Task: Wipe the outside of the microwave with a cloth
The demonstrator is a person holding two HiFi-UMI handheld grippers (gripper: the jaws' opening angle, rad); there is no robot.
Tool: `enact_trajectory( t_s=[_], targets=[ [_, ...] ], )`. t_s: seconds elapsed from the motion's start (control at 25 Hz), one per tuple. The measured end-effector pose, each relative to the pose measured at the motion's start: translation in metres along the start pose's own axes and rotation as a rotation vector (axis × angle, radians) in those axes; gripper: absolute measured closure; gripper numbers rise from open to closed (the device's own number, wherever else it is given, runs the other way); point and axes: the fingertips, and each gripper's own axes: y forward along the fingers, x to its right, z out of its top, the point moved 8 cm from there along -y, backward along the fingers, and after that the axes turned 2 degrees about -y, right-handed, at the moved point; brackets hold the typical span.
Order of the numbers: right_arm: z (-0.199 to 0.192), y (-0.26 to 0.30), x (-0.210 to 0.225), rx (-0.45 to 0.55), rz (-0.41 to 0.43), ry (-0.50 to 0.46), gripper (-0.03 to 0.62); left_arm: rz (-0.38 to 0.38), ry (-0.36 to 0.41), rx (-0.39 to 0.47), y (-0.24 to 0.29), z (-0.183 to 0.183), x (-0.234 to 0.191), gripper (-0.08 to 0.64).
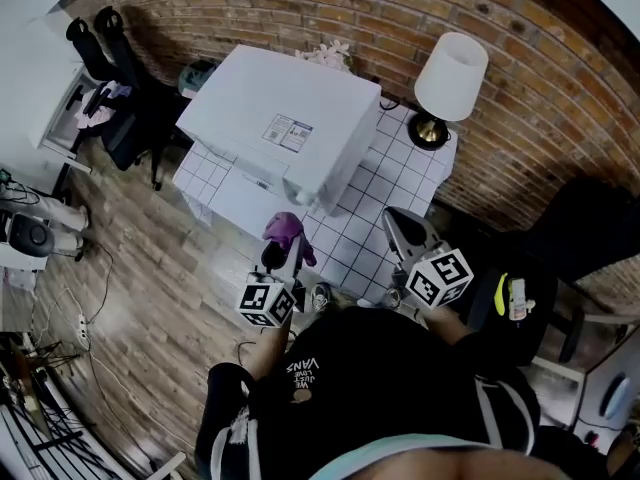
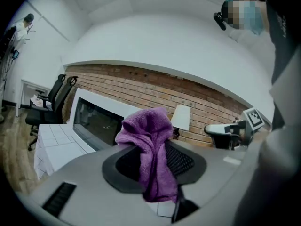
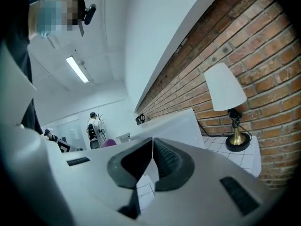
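Cloth, purple and bunched, sits clamped between the jaws of the left gripper, its top fold standing up above the pads and a tail hanging down behind them. From the head view, the person holds that gripper low at the front edge of the white tiled table, with the cloth near the front of the microwave; I can't tell that it touches. The microwave is a big white box with a label on top, and in the left gripper view its dark door window faces the gripper. The right gripper hangs over the bare tiles to the right of the microwave, its 2 jaws pressed together with nothing between them, as its own view shows plainly. A lamp with a white shade and brass foot stands at the table's far right corner by the brick wall. 2 black office chairs stand off to the left.
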Motion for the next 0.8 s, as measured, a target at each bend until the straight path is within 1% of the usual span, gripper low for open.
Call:
enact_trajectory(
  t_s=[0.12,0.28,0.44,0.52,0.6,0.68,0.8],
  targets=[
    [0.001,0.012,-0.014,0.016,-0.003,-0.018,0.588,0.012,0.061,0.015,-0.012,0.016,-0.019,0.419],
    [-0.001,0.024,-0.03,0.023,-0.022,-0.037,0.588,0.0,0.162,0.01,-0.019,0.036,-0.036,0.419],
    [-0.006,0.034,-0.044,0.029,-0.055,-0.037,0.588,-0.023,0.216,0.017,-0.022,0.052,-0.048,0.419],
    [-0.009,0.037,-0.05,0.032,-0.078,-0.036,0.588,-0.04,0.23,0.015,-0.022,0.057,-0.056,0.419],
    [-0.012,0.039,-0.055,0.038,-0.106,-0.034,0.588,-0.043,0.239,0.004,-0.022,0.061,-0.066,0.419],
    [-0.015,0.039,-0.06,0.046,-0.139,-0.035,0.589,-0.049,0.267,-0.007,-0.021,0.065,-0.071,0.419],
    [-0.018,0.037,-0.063,0.049,-0.188,-0.049,0.589,-0.087,0.305,0.003,-0.016,0.07,-0.075,0.419]
  ],
)
